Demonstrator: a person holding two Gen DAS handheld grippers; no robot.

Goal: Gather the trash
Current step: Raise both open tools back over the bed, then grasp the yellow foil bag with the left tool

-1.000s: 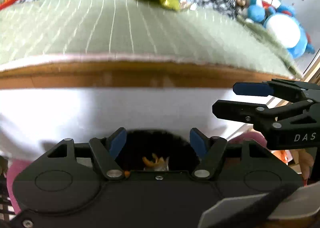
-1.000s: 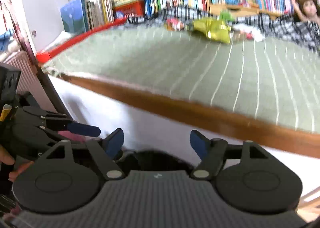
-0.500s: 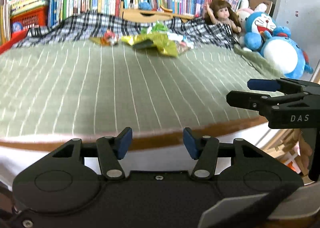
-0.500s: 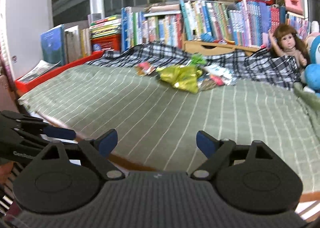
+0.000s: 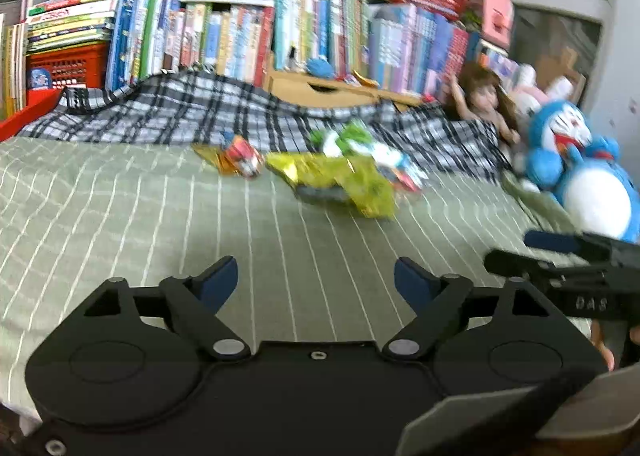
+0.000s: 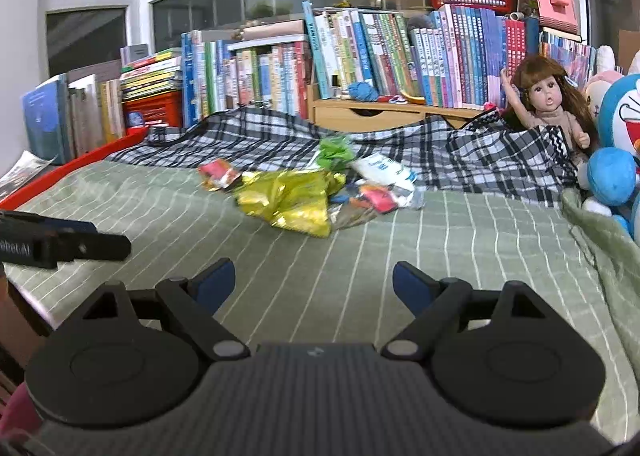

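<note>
— Toward the far edge of the bed (image 6: 460, 256), just short of the checked blanket (image 6: 480, 160), lies the trash: where does it sit relative to the fingers?

— Straight ahead of both and well apart from them. The left gripper (image 5: 316, 282) and the right gripper (image 6: 314, 282) hover side by side over the near half of the green striped cover; each is empty. The left jaws have just been opening and now stand wide, with nothing between them; the right jaws stand equally wide.

— Which hand is nearer?

— Neither, as far as can be judged. The pile sits about centred in the right wrist view and slightly right of centre in the left one.

— Long axis of the largest piece?

— The yellow-green foil bag (image 6: 292, 196) lies crumpled, its length running roughly parallel to the far edge, crosswise to the fingers.

— Count of items?

— One yellow-green bag; one small red-and-orange wrapper (image 6: 218, 173) just to its left, apart from it; one green crumpled piece (image 6: 336, 150) behind; one white packet (image 6: 380, 170); and a cluster of small red and blue wrappers (image 6: 374, 196), overlapping, number not resolvable. Beside the right edge: one doll (image 6: 546, 104), one blue plush (image 6: 620, 144).
</note>
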